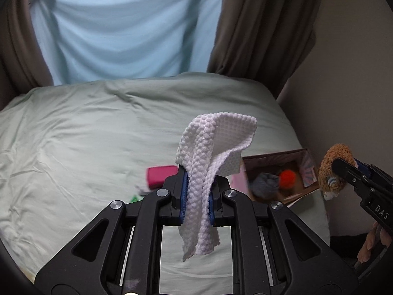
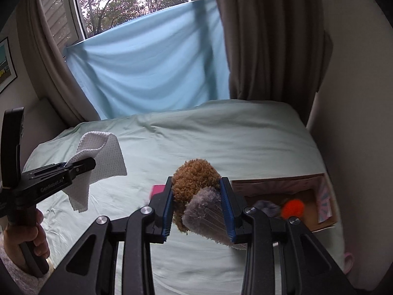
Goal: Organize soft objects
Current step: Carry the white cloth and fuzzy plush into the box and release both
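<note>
While you are holding both tools above the bed [image 2: 221, 142], your left gripper [image 1: 196, 194] is clamping a white waffle cloth [image 1: 208, 162] between its nearly closed blue pads, the cloth flopping over and hanging down clear of the sheet; your right gripper [image 2: 198, 206] is squeezing a brown and grey plush toy [image 2: 196, 179], jaws held moderately apart by its bulk; an open cardboard box [image 2: 282, 184] is sitting at the bed's right edge near the wall, holding a grey soft item [image 1: 265, 184] and an orange pom-pom [image 1: 287, 175]; a pink block [image 1: 161, 174] is lying on the sheet just left of the box; wide bare sheet is lying beyond towards the curtains [image 2: 265, 36]; "GenRobot" is reading on the left tool, "DAS" on the right.
</note>
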